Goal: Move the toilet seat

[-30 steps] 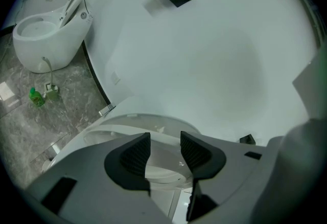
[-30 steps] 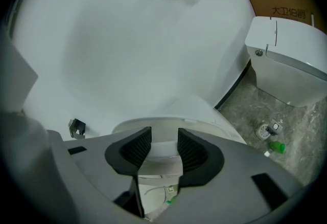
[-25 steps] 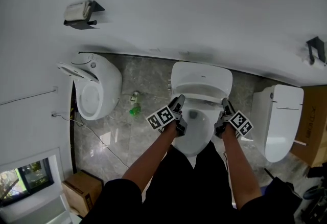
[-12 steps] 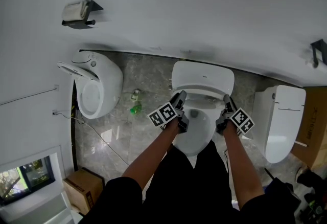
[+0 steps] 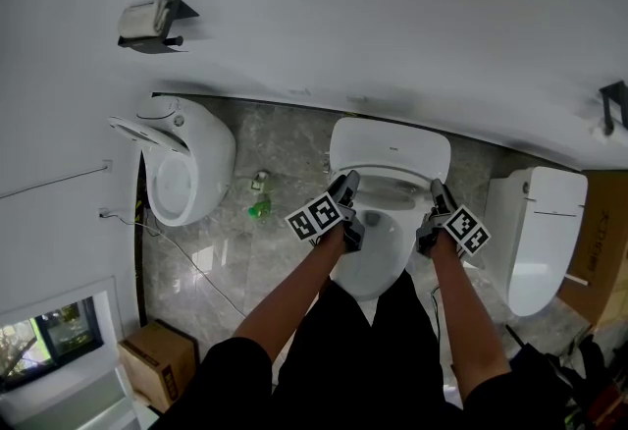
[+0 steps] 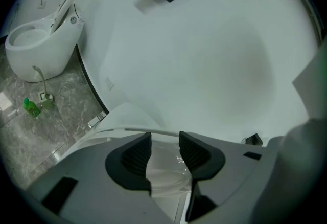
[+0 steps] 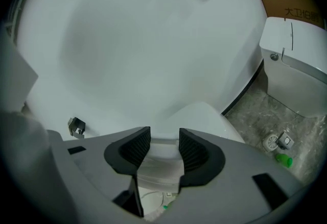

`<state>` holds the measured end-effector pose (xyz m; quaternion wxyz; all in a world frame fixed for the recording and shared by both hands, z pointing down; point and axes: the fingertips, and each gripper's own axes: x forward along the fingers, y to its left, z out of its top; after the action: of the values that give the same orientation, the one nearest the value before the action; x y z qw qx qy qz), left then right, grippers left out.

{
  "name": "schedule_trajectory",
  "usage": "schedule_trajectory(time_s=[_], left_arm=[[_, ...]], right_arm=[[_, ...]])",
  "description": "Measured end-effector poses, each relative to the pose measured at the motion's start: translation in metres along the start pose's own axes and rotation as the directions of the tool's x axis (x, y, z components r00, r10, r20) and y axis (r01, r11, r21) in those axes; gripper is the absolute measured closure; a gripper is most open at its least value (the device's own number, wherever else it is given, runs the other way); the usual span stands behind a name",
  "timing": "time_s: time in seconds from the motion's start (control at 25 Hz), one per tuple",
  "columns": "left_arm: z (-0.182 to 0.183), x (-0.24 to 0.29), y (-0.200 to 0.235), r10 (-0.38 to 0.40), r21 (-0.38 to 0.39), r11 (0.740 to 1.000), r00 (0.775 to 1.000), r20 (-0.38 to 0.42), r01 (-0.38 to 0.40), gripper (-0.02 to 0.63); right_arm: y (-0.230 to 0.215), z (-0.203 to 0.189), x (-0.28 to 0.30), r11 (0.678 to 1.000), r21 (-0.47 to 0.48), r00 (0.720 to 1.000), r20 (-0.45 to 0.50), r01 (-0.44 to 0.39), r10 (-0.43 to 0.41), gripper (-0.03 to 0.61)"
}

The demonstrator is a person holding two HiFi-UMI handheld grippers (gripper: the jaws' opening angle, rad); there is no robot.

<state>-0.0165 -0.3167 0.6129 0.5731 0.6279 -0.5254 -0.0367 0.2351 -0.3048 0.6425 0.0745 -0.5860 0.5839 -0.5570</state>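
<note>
**A:** Why do the left tongs (image 6: 165, 140) and right tongs (image 7: 164, 137) flank it like that?

**B:** Probably to take the toilet seat (image 5: 404, 212) evenly, one side each. Both stand open and pinch nothing. The left has just closed slightly, and the right has just widened.

**A:** Where's the seat?

**B:** On the middle toilet (image 5: 390, 148), against the white wall (image 5: 392, 26). I can't tell if it lies flat.

**A:** Around it?

**B:** Grey marble floor (image 5: 285, 158), a second toilet (image 5: 186, 168), a third toilet (image 5: 535, 222) and a green bottle (image 5: 258, 212).
</note>
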Motion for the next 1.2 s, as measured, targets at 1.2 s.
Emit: schedule_trajectory(time_s=[1.2], left_arm=[[-0.035,-0.222,-0.068,-0.278,0.468,0.844,0.96,-0.038,0.263,0.423]], right_arm=[[0.125,-0.079,-0.187,0.911,-0.389,0.986,0.037,-0.137,0.164,0.388]])
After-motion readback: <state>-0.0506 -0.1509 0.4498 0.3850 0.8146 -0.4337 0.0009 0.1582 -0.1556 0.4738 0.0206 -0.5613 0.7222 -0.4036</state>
